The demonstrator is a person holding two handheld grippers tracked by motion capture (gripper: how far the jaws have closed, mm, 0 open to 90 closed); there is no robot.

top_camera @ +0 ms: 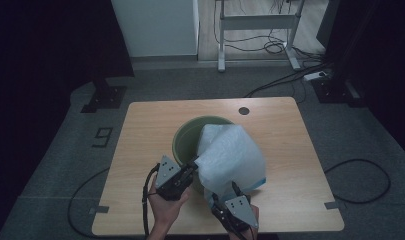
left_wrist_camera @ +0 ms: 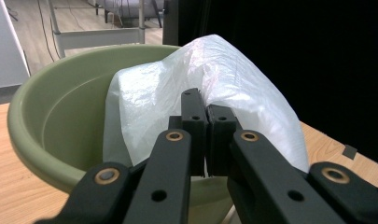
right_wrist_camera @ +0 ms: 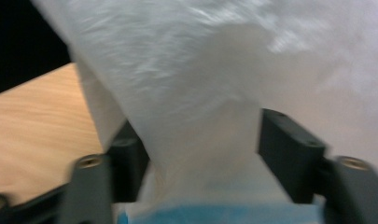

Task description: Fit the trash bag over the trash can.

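Note:
A green basin stands in the middle of the wooden table. A white plastic bag with a blue strip is draped over the basin's right and near rim. My left gripper sits at the basin's near rim. In the left gripper view the left gripper is shut on a fold of the bag, beside the basin. My right gripper is under the bag's near side. In the blurred right gripper view the right gripper has its jaws apart, with the bag hanging between them.
A round cable hole lies in the table's far side. A desk frame and cables stand beyond the table. A black stand base and a floor mark "9" are at the left.

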